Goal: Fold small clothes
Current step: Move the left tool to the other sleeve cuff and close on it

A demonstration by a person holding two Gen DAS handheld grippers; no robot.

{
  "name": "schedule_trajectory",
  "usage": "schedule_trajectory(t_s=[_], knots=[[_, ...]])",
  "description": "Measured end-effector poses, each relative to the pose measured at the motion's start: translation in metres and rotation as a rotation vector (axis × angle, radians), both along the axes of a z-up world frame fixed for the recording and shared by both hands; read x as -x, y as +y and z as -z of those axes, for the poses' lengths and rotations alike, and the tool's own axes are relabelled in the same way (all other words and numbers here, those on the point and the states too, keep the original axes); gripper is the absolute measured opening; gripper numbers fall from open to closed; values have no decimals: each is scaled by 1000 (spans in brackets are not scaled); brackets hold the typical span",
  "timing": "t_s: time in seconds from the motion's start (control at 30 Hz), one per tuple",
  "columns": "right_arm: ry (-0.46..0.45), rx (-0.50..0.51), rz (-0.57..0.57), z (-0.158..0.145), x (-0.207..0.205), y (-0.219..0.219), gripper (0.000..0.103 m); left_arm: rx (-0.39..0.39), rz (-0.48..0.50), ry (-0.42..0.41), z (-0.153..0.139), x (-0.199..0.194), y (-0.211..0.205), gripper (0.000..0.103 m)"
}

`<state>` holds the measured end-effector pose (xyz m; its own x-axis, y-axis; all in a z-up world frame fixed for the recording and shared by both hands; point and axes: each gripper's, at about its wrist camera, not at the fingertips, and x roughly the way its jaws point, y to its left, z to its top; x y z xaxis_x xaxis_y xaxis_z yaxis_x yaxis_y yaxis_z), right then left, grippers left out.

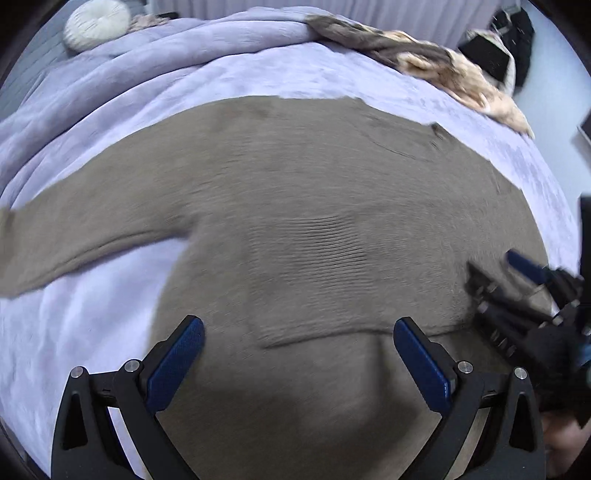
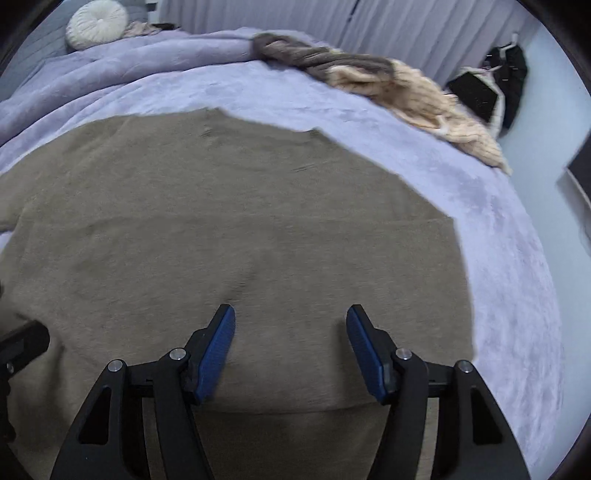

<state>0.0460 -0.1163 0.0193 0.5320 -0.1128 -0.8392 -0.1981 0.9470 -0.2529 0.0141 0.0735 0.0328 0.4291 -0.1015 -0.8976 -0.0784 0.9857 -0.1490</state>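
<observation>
A taupe knit sweater [image 1: 295, 206] lies spread flat on a lavender bedspread [image 1: 280, 74]. One sleeve stretches out to the left, and another part lies folded across its middle. My left gripper [image 1: 297, 328] is open and empty just above the sweater's near part. My right gripper [image 2: 290, 317] is open and empty over the sweater [image 2: 221, 221], near its right side edge. The right gripper also shows at the right edge of the left wrist view [image 1: 524, 295].
A pile of brown and cream clothes [image 2: 369, 77] lies at the bed's far right edge. A round white cushion [image 2: 98, 22] sits at the far left. Grey curtains [image 2: 369, 26] hang behind. Dark bags [image 2: 495, 85] stand on the floor to the right.
</observation>
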Motion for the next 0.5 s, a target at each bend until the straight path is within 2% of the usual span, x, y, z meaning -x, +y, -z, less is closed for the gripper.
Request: schedule_trajectory(t_s=[0.07,0.17,0.37,0.4,0.5], knots=[[-47,42,-60,-5,10,18,65,23,-66,-7,0,10,27,103],[-52,-85,-110,-22,19,23,66,97,-203,-14,1,23,84,103],[-53,-102,-125,-33,27,35,68,172,-561,-50,9,52,210,103],[-51,-100,-130,-33,26,37,68,185,-604,-54,11,57,230,103],[-33,-97,-148,-31,28,46,68,251,-651,-84,21,66,272,103]])
